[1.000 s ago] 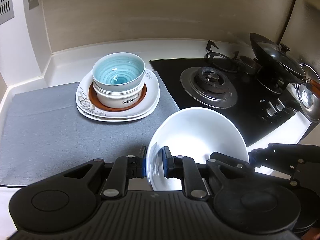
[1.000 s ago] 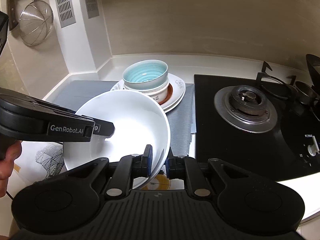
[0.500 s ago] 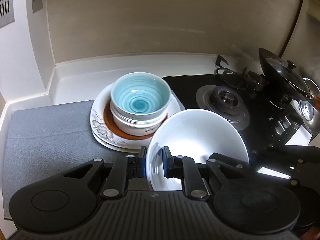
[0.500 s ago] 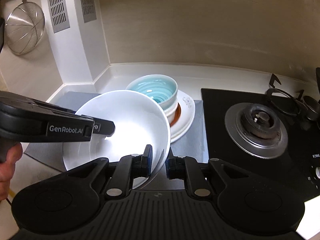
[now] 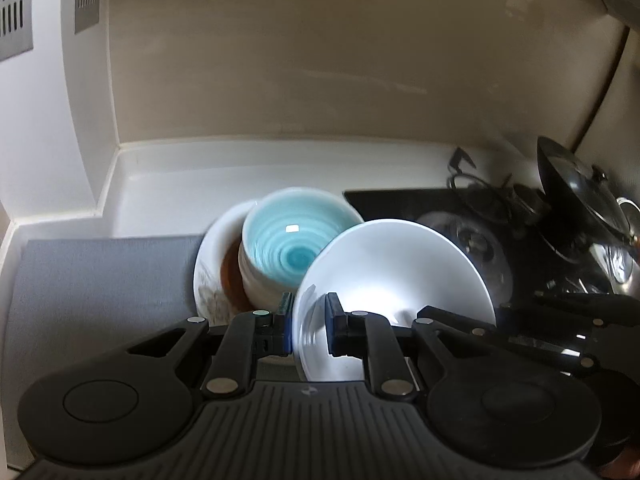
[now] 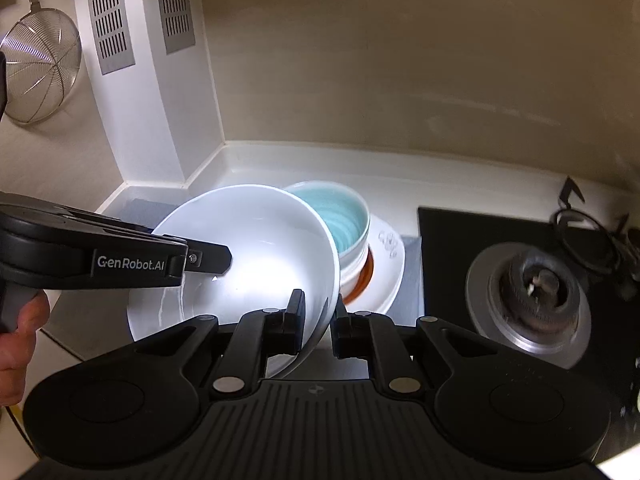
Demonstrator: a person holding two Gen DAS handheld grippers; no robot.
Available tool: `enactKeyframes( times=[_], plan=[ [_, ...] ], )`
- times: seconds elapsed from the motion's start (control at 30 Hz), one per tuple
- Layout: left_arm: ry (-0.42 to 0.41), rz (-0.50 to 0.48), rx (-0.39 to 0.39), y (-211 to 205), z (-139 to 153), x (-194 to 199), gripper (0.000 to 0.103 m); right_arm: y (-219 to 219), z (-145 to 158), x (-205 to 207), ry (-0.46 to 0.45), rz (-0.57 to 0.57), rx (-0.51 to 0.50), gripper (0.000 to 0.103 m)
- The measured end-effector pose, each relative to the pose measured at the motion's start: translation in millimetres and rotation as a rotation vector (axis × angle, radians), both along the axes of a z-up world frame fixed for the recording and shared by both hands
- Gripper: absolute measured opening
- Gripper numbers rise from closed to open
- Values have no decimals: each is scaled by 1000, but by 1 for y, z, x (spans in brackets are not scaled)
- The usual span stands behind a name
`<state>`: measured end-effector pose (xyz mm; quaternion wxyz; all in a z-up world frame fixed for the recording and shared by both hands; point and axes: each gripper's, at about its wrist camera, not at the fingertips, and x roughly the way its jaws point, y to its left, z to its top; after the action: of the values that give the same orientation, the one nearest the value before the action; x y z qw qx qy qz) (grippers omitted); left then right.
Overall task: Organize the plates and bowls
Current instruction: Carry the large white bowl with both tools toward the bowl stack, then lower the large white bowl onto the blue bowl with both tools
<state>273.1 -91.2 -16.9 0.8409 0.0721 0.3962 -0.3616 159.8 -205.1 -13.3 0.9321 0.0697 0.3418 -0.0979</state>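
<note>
The white bowl point(image 5: 394, 276) hangs tilted just beside the blue bowl point(image 5: 294, 240), which tops the stack of plates point(image 6: 384, 276) near the tabletop's back edge. Left gripper point(image 5: 307, 320) and right gripper point(image 6: 319, 318) fingers each pinch its rim. Best to level it, centre it over the blue bowl, lower gently, then release both sides together

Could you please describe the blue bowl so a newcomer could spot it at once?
Left of the stove, a stack of plates sits on the grey mat. The blue bowl tops that stack, nested in another bowl. Its ringed turquoise inside distinguishes it from the plain white bowl.
</note>
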Motion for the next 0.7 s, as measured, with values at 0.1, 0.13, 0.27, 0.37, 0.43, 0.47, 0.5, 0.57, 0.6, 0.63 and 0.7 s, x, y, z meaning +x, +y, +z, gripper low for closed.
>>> enactKeyframes(
  times=[0.1, 0.13, 0.27, 0.37, 0.43, 0.47, 0.5, 0.57, 0.6, 0.63, 0.7],
  plan=[
    [-10, 16, -4, -5, 4, 12, 17, -9, 6, 13, -10, 11, 0, 14],
    [-11, 22, -7, -7, 4, 17, 17, -11, 8, 18, -13, 17, -3, 14],
    [-2, 39, -6, -18, 4, 39, 17, -23, 12, 42, -11, 30, 4, 14],
    [6, 39, 4, -28, 1, 55, 17, -34, 14, 58, -3, 29, 13, 14],
    [21, 34, 3, -34, 0, 65, 17, -40, 16, 69, 0, 27, 10, 14],
    [27, 34, 2, -36, -1, 69, 17, -43, 17, 73, 2, 27, 7, 14],
    [31, 35, 3, -39, -2, 74, 17, -47, 17, 78, 6, 26, 11, 14],
    [32, 40, 13, -44, -5, 82, 17, -54, 16, 87, 17, 22, 31, 14],
    [27, 41, 20, -47, -6, 84, 17, -57, 15, 92, 22, 21, 39, 14],
    [23, 41, 27, -49, -7, 85, 17, -59, 13, 95, 25, 20, 42, 14],
    [20, 40, 42, -54, -10, 89, 17, -62, 9, 102, 34, 19, 42, 14]
  ],
)
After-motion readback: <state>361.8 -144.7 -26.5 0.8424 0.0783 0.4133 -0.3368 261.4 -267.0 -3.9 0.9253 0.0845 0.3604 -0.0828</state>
